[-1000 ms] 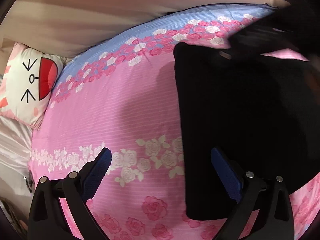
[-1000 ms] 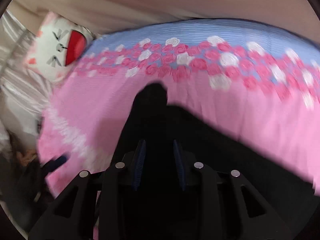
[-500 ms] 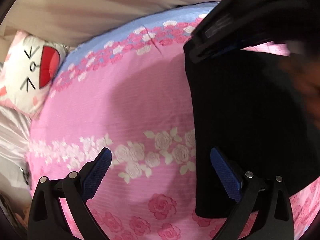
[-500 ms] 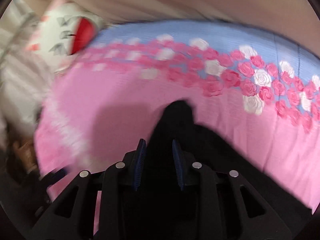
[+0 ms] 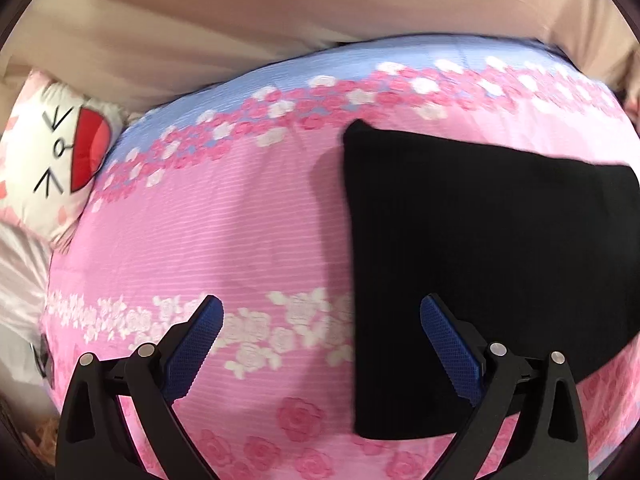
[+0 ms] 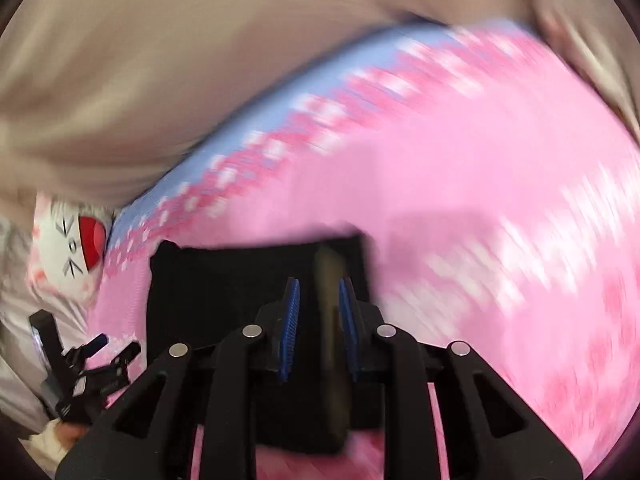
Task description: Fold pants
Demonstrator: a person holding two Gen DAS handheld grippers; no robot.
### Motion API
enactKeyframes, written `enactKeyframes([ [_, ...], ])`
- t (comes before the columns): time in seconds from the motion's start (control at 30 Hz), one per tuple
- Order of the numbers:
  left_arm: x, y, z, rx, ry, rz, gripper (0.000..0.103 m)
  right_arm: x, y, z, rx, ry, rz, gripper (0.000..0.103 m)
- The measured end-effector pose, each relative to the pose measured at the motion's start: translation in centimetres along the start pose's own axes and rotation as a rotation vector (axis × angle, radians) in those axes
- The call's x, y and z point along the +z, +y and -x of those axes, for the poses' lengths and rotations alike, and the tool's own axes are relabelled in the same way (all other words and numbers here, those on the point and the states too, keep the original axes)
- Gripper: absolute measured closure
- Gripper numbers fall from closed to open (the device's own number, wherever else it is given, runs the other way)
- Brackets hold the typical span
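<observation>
The black pants (image 5: 480, 264) lie folded into a flat rectangle on the pink flowered bedspread (image 5: 240, 232). In the left wrist view my left gripper (image 5: 320, 320) is open and empty, hovering over the pants' left edge. In the blurred right wrist view the pants (image 6: 224, 292) show as a dark block below my right gripper (image 6: 318, 300). Its blue pads stand a narrow gap apart with nothing clearly pinched between them. The left gripper also shows at the far left of the right wrist view (image 6: 116, 350).
A white cat-face pillow (image 5: 52, 160) lies at the bed's left end, also in the right wrist view (image 6: 72, 248). Beige curtain (image 5: 280, 20) hangs behind the bed. White satin bedding (image 5: 20, 280) lies at the left edge.
The right gripper has left the pants and pulled back and to the right, out of the left wrist view. The pants now lie flat and folded. The left gripper stayed open.
</observation>
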State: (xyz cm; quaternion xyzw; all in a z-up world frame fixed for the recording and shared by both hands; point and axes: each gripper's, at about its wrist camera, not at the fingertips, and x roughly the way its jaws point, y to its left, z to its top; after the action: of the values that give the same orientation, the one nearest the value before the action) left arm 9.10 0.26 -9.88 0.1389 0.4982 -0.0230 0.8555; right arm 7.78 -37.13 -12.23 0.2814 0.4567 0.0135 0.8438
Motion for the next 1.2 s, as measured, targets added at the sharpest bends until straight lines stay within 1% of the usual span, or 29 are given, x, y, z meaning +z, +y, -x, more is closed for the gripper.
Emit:
enactKeyframes([
  [0.07,0.0,-1.8,0.2,0.015,-0.005,-0.051,0.005,-0.6,-1.4,-0.1,0.005,0.008,0.005,0.082],
  [0.1,0.1,-2.5,0.4,0.024,-0.009,-0.075,0.005,-1.0,-1.3,-0.4,0.013,0.008,0.026,0.082],
  [0.2,0.5,-4.6,1.0,0.027,-0.012,-0.133,0.005,-1.6,-0.2,-1.6,0.001,0.013,0.146,0.084],
  [0.3,0.4,-6.1,1.2,0.050,0.009,-0.166,0.005,-1.8,1.1,-2.3,0.056,0.017,0.224,0.084],
  [0.37,0.3,-6.7,1.3,0.062,0.023,-0.170,0.005,-2.1,2.0,-2.0,0.095,0.008,0.280,0.084],
  [0.47,0.2,-7.4,1.5,0.079,0.040,-0.161,0.005,-2.3,2.7,-1.2,0.117,0.002,0.335,0.082],
  [0.53,0.1,-7.9,1.6,0.089,0.051,-0.157,0.005,-2.3,2.7,-1.1,0.145,0.012,0.341,0.082],
  [0.6,0.0,-8.5,1.7,0.097,0.057,-0.160,0.005,-2.2,2.6,-1.4,0.178,0.040,0.344,0.082],
  [0.7,-0.1,-9.1,1.9,0.102,0.061,-0.160,0.005,-1.9,2.5,-1.8,0.251,0.085,0.341,0.082],
  [0.8,0.0,-9.7,2.2,0.107,0.055,-0.162,0.005,-1.6,2.5,-3.0,0.234,0.135,0.367,0.082],
  [0.87,0.0,-9.9,2.2,0.114,0.058,-0.162,0.005,-1.3,2.1,-4.1,0.259,0.173,0.347,0.082],
  [0.93,0.0,-10.1,2.1,0.117,0.063,-0.158,0.005,-0.9,1.7,-5.2,0.315,0.214,0.291,0.081],
  [1.0,-0.1,-10.3,2.1,0.120,0.066,-0.160,0.005,-0.5,1.9,-5.6,0.351,0.216,0.278,0.082],
  [1.03,-0.1,-10.5,2.2,0.123,0.067,-0.161,0.005,-0.4,1.9,-5.6,0.357,0.219,0.281,0.091],
  [1.07,-0.1,-10.6,2.2,0.127,0.067,-0.163,0.005,-0.2,2.0,-5.1,0.370,0.211,0.289,0.095],
  [1.1,0.0,-10.7,2.3,0.128,0.066,-0.163,0.005,0.1,1.9,-4.0,0.380,0.189,0.302,0.096],
  [1.17,0.0,-10.8,2.6,0.127,0.058,-0.158,0.005,0.7,0.7,-2.4,0.370,0.138,0.283,0.096],
  [1.2,0.1,-10.8,2.7,0.125,0.054,-0.156,0.005,1.0,-0.7,-2.2,0.338,0.117,0.247,0.096],
])
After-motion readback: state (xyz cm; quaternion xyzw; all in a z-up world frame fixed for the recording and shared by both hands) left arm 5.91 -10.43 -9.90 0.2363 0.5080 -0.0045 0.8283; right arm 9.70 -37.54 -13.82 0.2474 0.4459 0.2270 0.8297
